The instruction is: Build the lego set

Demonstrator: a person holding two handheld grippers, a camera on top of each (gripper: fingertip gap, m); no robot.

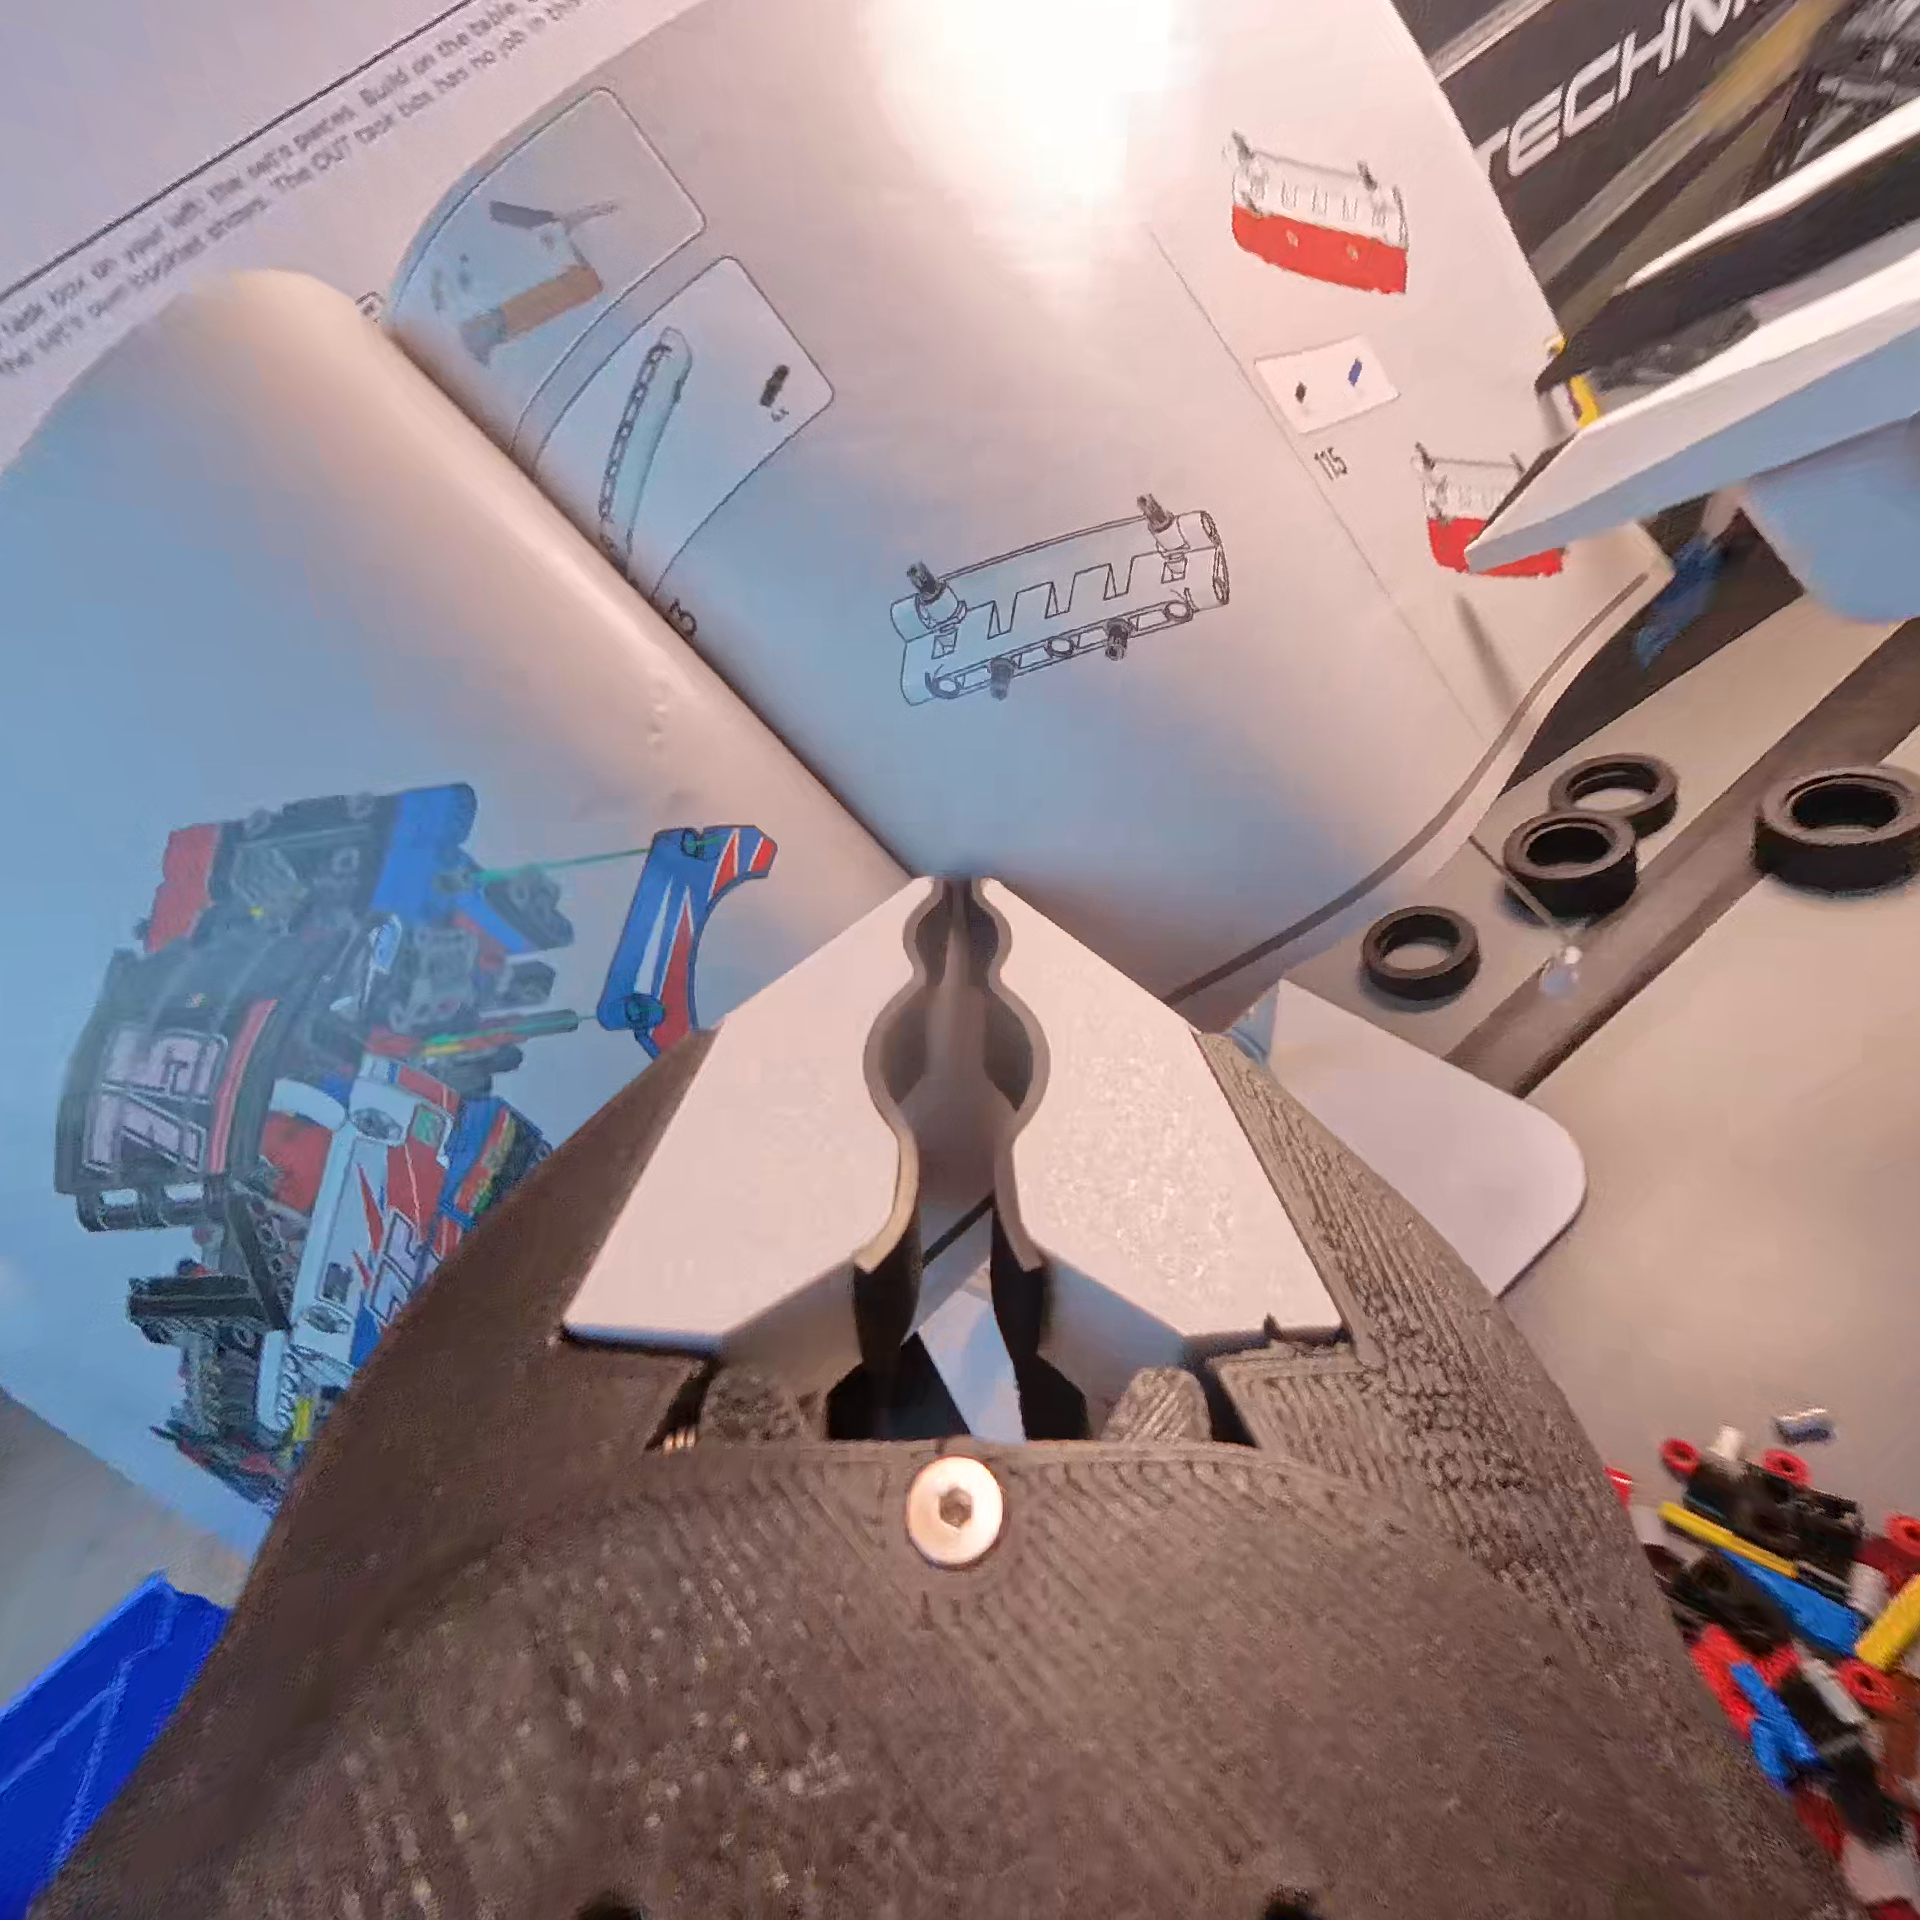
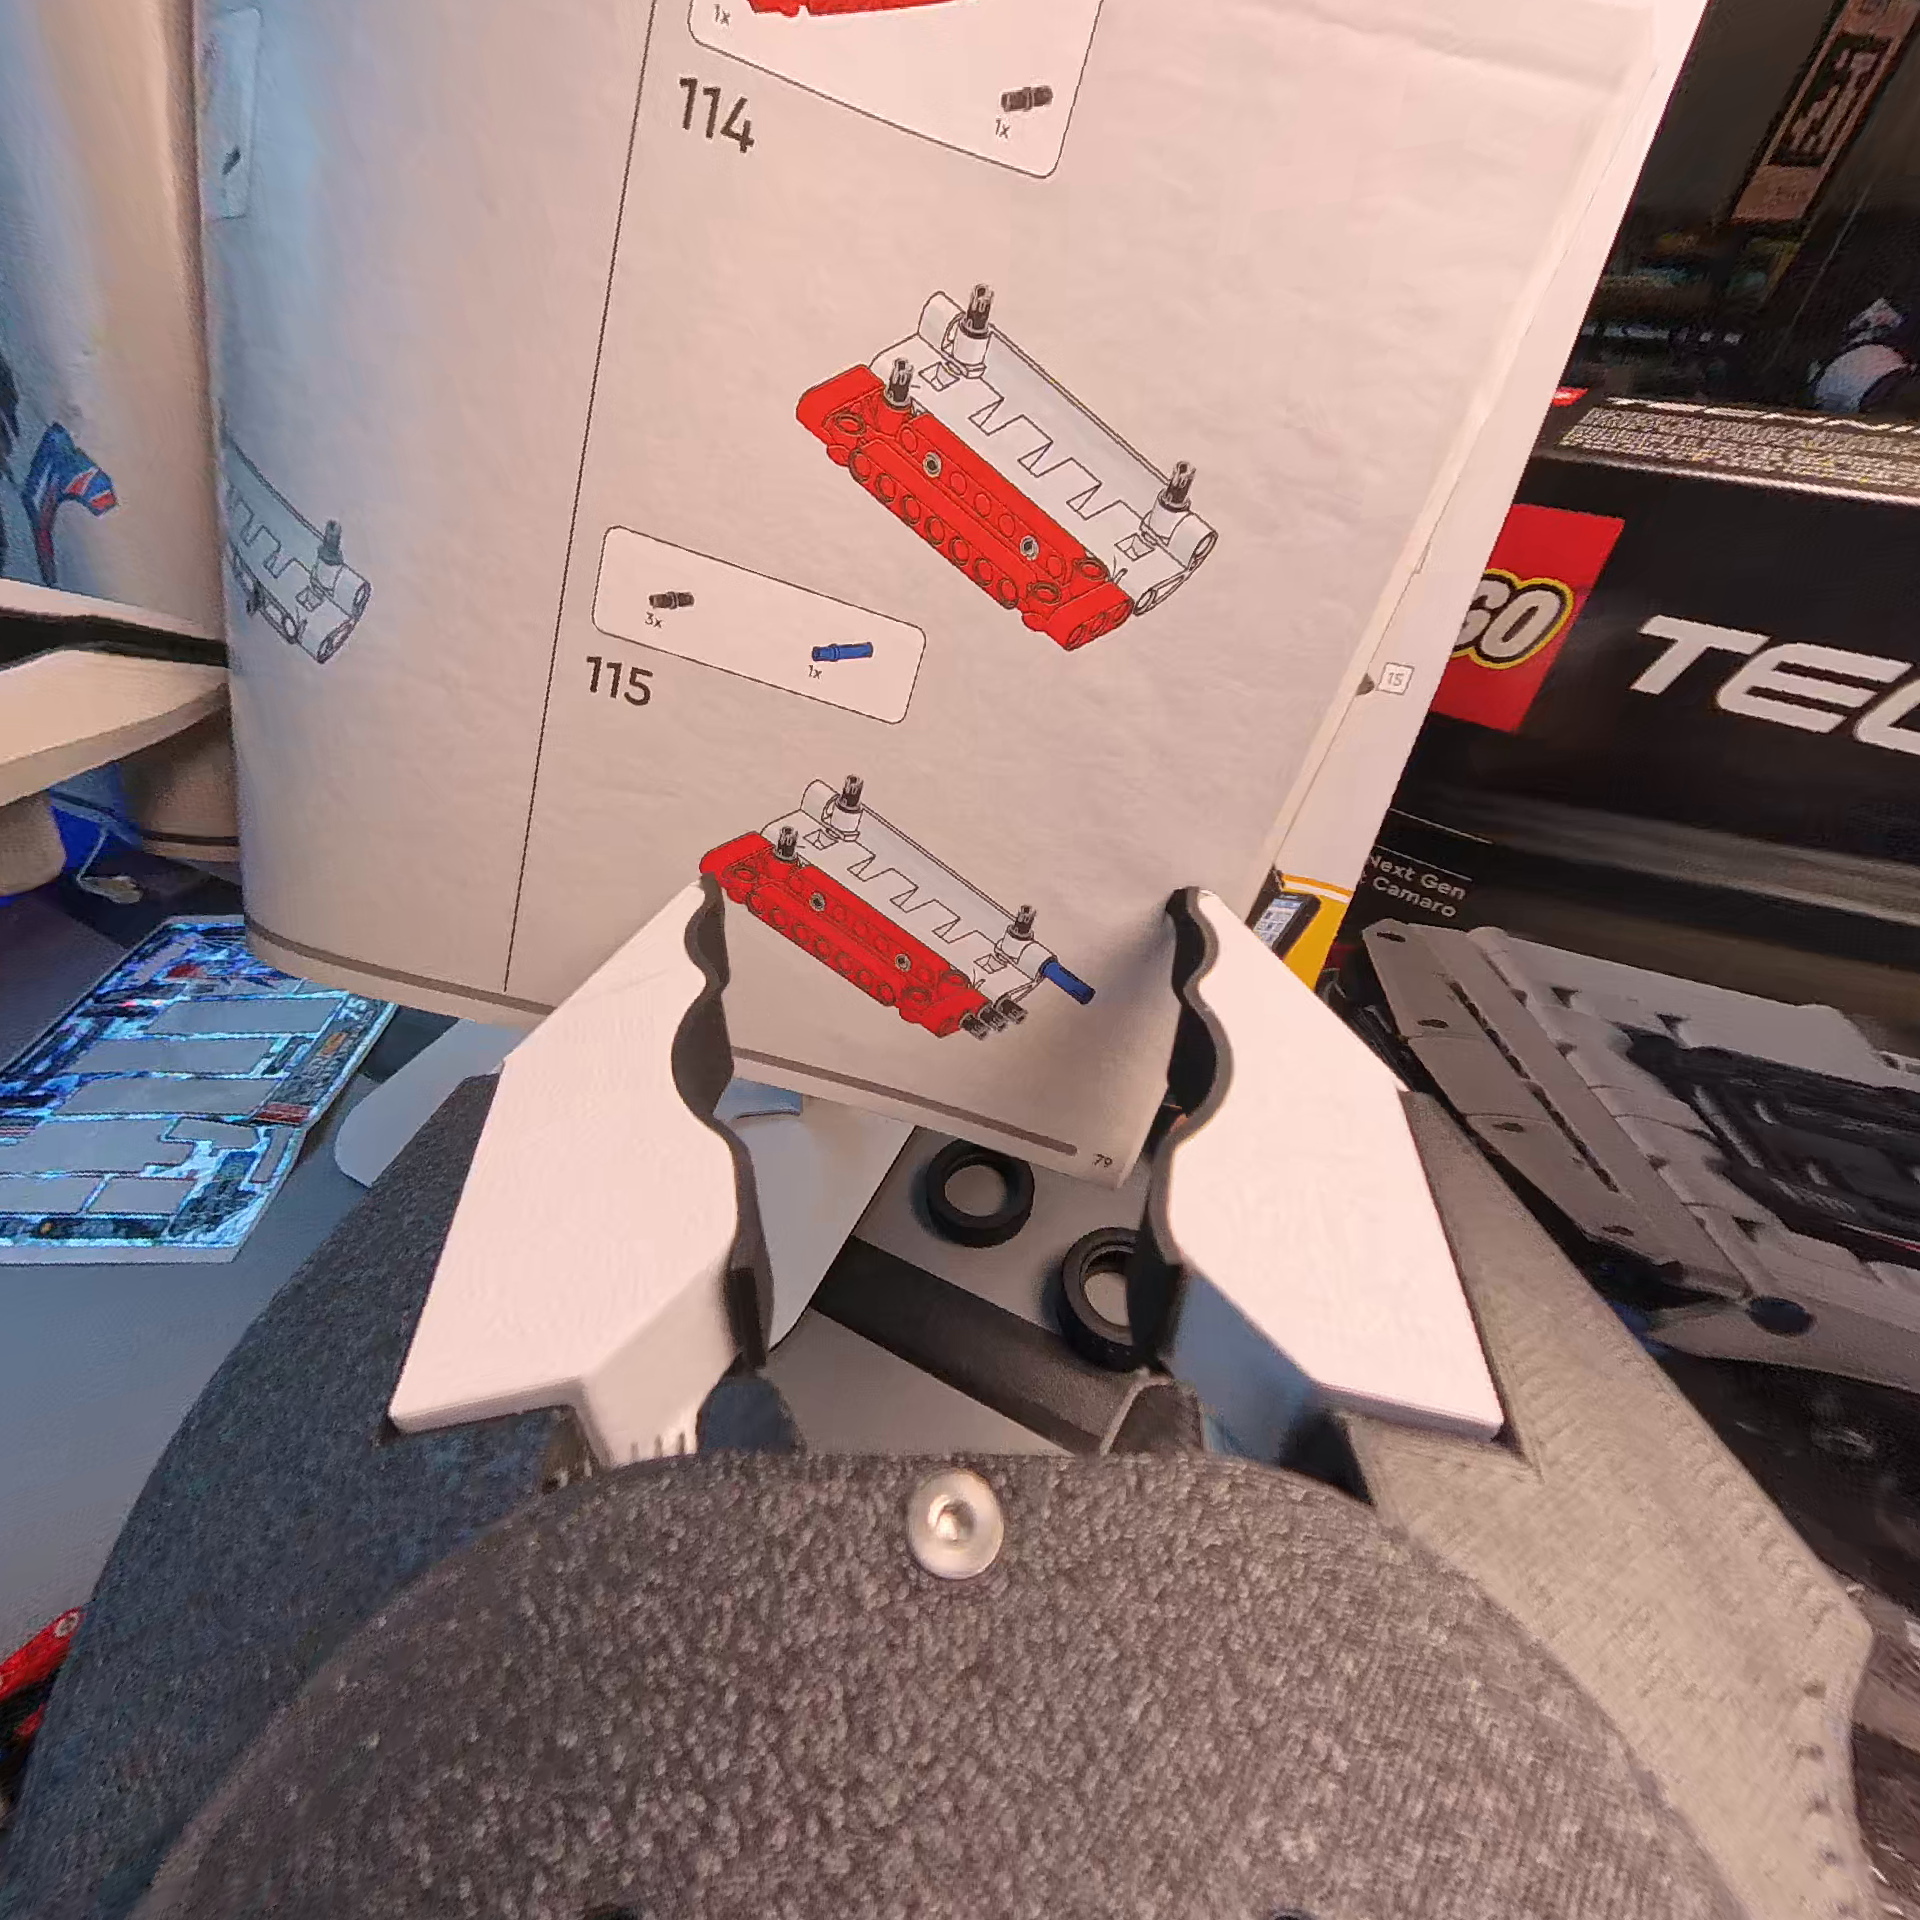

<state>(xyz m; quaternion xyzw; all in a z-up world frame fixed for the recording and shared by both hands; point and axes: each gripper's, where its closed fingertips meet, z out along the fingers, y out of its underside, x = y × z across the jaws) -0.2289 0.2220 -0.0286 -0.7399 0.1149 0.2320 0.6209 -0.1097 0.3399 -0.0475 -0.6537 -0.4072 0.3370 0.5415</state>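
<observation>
Left hand-held gripper has its tips pressed together, pinching the bottom edge of the open instruction booklet right at the spine, pages lifted up off the table. Right hand-held gripper is spread wide, nothing between its tips, held just in front of the booklet's right page. Four black tyres lie loose on the table, to the right of the booklet. Pile of mixed lego pieces, red, blue, black & yellow, sits bottom right in left wrist view. Sticker sheet lies flat, left in right wrist view; black lego box stands behind on the right.
</observation>
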